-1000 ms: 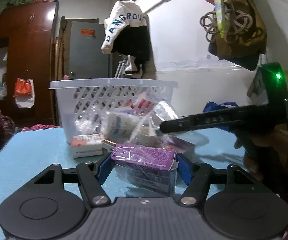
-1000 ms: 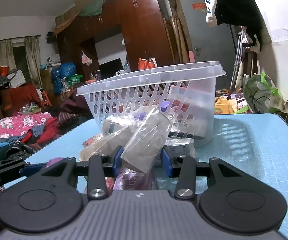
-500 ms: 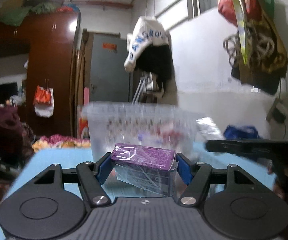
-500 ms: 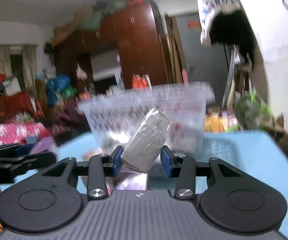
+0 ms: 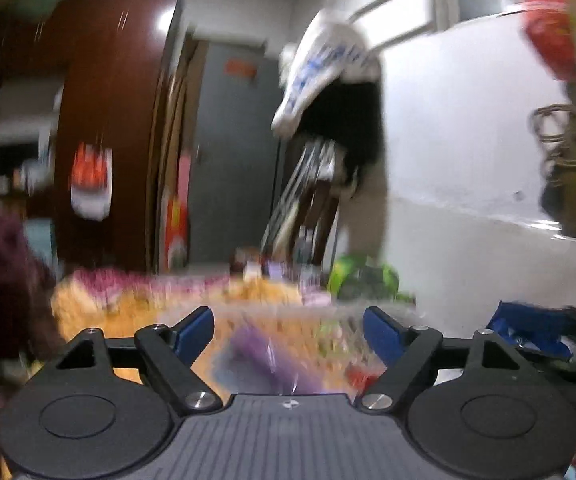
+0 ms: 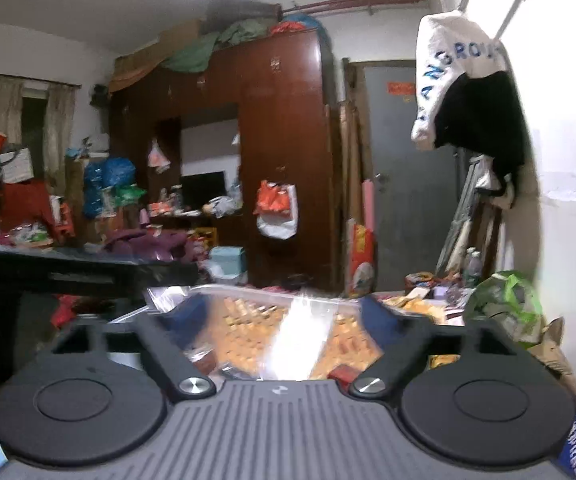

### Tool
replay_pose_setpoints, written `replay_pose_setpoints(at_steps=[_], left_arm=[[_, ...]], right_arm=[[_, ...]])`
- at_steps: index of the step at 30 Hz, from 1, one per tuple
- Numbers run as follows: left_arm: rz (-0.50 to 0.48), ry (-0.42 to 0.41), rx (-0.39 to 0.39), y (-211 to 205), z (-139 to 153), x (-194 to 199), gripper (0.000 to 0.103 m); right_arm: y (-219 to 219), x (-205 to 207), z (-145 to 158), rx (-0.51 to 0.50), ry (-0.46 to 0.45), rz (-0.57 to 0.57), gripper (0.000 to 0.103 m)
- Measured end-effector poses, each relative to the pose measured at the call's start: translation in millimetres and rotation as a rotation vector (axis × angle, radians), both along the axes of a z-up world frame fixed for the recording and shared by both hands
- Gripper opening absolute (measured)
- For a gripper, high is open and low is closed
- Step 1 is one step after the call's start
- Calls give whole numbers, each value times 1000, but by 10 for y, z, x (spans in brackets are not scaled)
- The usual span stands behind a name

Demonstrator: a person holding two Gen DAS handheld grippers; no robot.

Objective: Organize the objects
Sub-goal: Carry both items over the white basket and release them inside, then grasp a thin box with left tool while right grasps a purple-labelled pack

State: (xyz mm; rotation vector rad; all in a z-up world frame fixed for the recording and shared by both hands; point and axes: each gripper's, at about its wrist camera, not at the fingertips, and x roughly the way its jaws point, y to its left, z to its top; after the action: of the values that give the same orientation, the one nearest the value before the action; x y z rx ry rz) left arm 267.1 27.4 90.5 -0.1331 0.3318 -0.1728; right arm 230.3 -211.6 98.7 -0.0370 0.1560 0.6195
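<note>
My left gripper [image 5: 290,330] is open, jaws wide apart. A blurred purple box [image 5: 271,360] shows below and between its fingers, no pad touching it. My right gripper [image 6: 283,320] is also open and wide. A shiny clear plastic packet [image 6: 294,340] shows blurred between its fingers, apart from both pads. Both grippers sit above the clear plastic basket, whose rim [image 6: 247,290] runs just beyond the right gripper's fingertips. The basket's contents are blurred.
The left gripper's dark body [image 6: 67,268] crosses the left of the right wrist view. A brown wardrobe [image 6: 279,152] and grey door [image 6: 408,184] stand behind. A jacket [image 6: 468,92] hangs on the white wall at right. A green bag [image 6: 504,304] lies beyond the basket.
Both grippers rose and moved forward over the basket, then opened. The purple box left the left jaws and the plastic packet left the right jaws.
</note>
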Motion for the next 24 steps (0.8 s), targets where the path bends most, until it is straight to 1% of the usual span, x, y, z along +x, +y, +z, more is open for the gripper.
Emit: replay_pose_setpoints(at_steps=[1,2,4,5,6,7,8,9,10,11,12,13,15,16,17,19,22,23,24], left_arm=[[-2,26,-34,47,-64,-20,84],[-14,20,-51,80,-113,-111,84],[-21,-16,-38,99,-214,-411,84],[-8,-27,-18,86,-290,-605,84],[-2,-43,-5,92,-359,-754,84],[8,-71,20,53,-432,-923,89],[24,-63,37,32,-504,-1049,90],[42,-28,36,19,-564,-1111,89],[59,-2,16,35,-616,-1189,88],[49,-11,-12,46,-679,-1287,88],[28,-18,-25,60,-709,-1327,88],[8,-2,-26,53,-744,-1350,88],[-10,43,-10,-15,-836,-1308,84],[-16,66,-1,-53,-882,-1279,81],[-18,89,7,-83,-922,-1253,78],[-18,109,23,-117,-998,-1271,78],[23,138,44,-92,-1070,-1268,78],[27,153,42,-91,-1088,-1240,78],[20,156,31,-82,-1098,-1237,78]], right_arm=[[-50,-62,-35,-6,1,-13,99],[-96,-152,-77,-7,1,-21,102],[-222,-382,-224,-14,-11,-20,103],[-275,-491,-331,-24,2,-22,103],[-323,-577,-444,-35,36,-17,103],[-374,-643,-569,-42,87,4,103],[-437,-700,-705,-25,144,32,103],[-490,-729,-814,2,190,55,103],[-544,-775,-930,39,228,65,102],[-574,-813,-1015,59,251,65,100],[-574,-845,-1071,55,264,62,92],[-557,-858,-1098,40,270,61,84],[-483,-860,-1122,10,277,79,77],[-437,-840,-1125,-12,280,86,70],[-420,-792,-1131,-35,285,91,66],[-354,-787,-1144,-64,291,111,64],[-308,-840,-1172,-111,284,124,64],[-264,-869,-1186,-132,281,123,62],[-209,-892,-1204,-166,280,118,48]])
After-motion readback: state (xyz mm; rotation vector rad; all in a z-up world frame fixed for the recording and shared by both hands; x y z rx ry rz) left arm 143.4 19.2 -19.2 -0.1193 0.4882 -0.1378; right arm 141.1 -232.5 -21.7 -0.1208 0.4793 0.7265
